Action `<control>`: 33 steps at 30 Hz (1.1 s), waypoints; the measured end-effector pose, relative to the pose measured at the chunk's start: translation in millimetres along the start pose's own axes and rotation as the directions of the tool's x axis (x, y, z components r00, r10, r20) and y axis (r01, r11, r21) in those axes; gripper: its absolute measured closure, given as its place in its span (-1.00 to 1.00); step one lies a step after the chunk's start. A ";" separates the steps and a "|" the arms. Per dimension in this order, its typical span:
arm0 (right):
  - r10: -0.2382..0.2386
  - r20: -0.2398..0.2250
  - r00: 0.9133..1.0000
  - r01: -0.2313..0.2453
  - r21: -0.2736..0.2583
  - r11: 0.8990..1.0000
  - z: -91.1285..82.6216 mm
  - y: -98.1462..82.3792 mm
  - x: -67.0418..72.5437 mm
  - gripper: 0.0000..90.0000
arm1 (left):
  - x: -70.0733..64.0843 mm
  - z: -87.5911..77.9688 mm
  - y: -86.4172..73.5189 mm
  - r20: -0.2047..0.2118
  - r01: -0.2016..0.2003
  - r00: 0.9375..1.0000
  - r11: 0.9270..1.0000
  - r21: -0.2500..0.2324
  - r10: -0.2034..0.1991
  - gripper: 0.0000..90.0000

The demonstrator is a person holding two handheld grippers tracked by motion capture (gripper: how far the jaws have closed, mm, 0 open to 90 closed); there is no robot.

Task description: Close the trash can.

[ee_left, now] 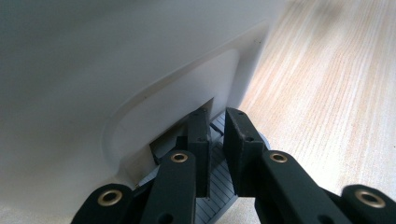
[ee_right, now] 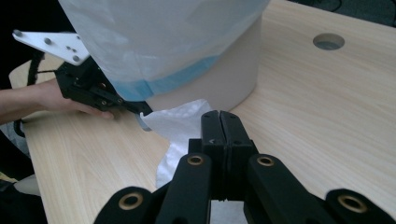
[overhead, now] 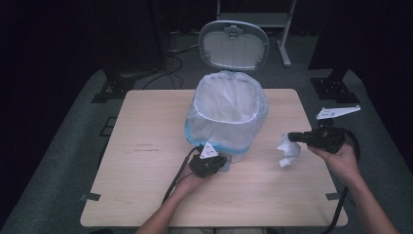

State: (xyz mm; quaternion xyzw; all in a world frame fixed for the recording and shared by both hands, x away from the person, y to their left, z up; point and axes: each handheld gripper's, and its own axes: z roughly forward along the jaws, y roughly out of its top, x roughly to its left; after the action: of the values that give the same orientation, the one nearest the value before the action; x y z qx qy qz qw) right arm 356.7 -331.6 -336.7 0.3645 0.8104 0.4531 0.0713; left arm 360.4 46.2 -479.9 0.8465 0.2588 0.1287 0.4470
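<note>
- high view: a pedal bin [overhead: 229, 141] with a clear bag liner [overhead: 226, 109] stands in the centre of a pale wooden table [overhead: 146, 195], its lid [overhead: 234, 45] raised upright at the top of the frame.
- high view: the left gripper [overhead: 221, 163] sits low against the front foot of the bin, just below centre, held by the left hand [overhead: 192, 181]. its jaw tips are hidden there, on the grey pedal [overhead: 225, 167].
- high view: the right gripper [overhead: 291, 137] is at the right of the frame, pointing left, held by the right hand [overhead: 341, 161]. a crumpled white tissue [overhead: 288, 152] hangs from its tip, above the table and apart from the bin.
- left gripper view: the two black jaws rise from the bottom centre, drawn close with a narrow gap, their tips on the ribbed grey pedal [ee_left: 219, 186] at the slot in the bin's white wall [ee_left: 116, 84]. whether they squeeze it i cannot tell.
- right gripper view: the jaws at lower centre are pressed together, pinching the white tissue [ee_right: 180, 128], which spreads to their left. the bin [ee_right: 219, 79] fills the upper middle, and the left gripper [ee_right: 135, 108] reaches its base from the left of the frame.
</note>
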 end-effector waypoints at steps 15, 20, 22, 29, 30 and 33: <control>-0.031 -0.010 0.999 0.031 -0.037 0.999 -17.3 31.1 15.3 0.99 | -0.3 0.4 -0.1 0.000 0.004 1.000 1.000 -0.006 -0.004 0.80; -0.041 -0.007 0.999 0.040 -0.047 0.998 -23.8 41.2 18.9 0.99 | -0.2 0.2 0.0 0.001 0.004 1.000 1.000 -0.004 -0.004 0.80; -0.043 -0.006 0.999 0.043 -0.047 0.998 -26.1 45.5 20.8 0.99 | -0.2 0.0 0.1 0.001 0.004 1.000 1.000 -0.001 -0.004 0.80; -0.066 -0.003 0.998 0.066 -0.056 0.996 -34.6 62.2 28.8 0.99 | -0.3 0.0 0.1 0.001 0.004 1.000 1.000 -0.001 -0.004 0.80; -0.069 0.001 0.998 0.069 -0.056 0.996 -35.6 64.4 29.8 0.99 | -0.2 0.1 0.0 0.001 0.004 1.000 1.000 -0.002 -0.004 0.80; -0.074 0.000 0.997 0.074 -0.059 0.995 -38.7 70.5 32.4 0.99 | -0.3 0.2 0.0 0.000 0.004 1.000 1.000 -0.004 -0.004 0.80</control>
State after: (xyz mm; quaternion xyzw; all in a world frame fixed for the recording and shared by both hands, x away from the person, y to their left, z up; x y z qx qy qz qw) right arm 353.1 -314.0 -251.8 0.3313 0.8096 0.4745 0.0979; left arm 360.3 45.9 -480.1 0.8452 0.2602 0.1281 0.4489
